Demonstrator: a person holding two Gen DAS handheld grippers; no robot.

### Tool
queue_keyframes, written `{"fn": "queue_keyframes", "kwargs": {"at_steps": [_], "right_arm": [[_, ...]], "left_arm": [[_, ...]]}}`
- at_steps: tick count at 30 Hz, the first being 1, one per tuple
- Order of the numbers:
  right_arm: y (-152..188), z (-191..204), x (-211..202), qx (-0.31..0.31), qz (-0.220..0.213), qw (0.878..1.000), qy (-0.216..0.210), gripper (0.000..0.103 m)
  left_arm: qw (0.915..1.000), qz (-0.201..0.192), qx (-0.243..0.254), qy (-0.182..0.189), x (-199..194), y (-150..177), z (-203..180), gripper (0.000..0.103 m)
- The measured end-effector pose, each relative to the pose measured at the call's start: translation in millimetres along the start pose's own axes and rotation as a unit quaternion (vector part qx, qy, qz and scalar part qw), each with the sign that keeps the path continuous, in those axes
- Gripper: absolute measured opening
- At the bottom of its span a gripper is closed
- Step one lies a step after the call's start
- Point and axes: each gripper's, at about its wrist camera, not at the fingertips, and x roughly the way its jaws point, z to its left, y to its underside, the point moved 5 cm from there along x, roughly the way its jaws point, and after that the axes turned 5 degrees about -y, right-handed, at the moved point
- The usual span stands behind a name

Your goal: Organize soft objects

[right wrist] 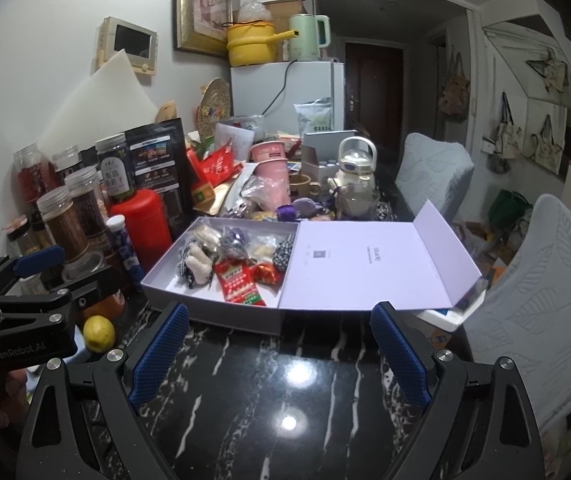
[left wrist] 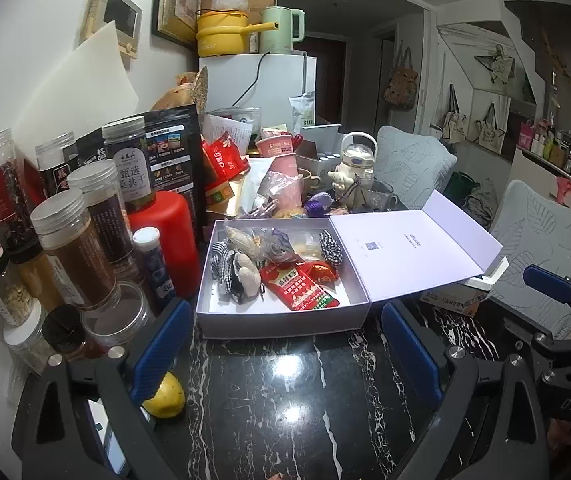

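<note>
Both your grippers, left gripper (left wrist: 285, 354) and right gripper (right wrist: 279, 354), hover wide and empty; reach centre-frame into the open lavender cardboard box (right wrist: 213, 316), pinching soft items gently.

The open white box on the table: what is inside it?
Inside the box: a red snack packet, checked fabric pieces, a small plush toy and clear bags. Whatever lies beneath them is covered.

The right gripper (right wrist: 279, 354) hangs wide open over the black marble table (right wrist: 269, 400); beyond it, the open lavender box (right wrist: 213, 316) holds a red snack packet (right wrist: 239, 288).
</note>
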Motion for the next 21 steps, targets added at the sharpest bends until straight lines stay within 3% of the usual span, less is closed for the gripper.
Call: {"fn": "queue_keyframes", "kwargs": {"at_steps": [21], "right_arm": [[3.5, -0.9, -1.9, 0.006, 0.012, 1.0, 0.011, 0.094]], "left_arm": [[1.0, 0.005, 0.001, 0.004, 0.7, 4.1, -4.1, 0.098]]}}
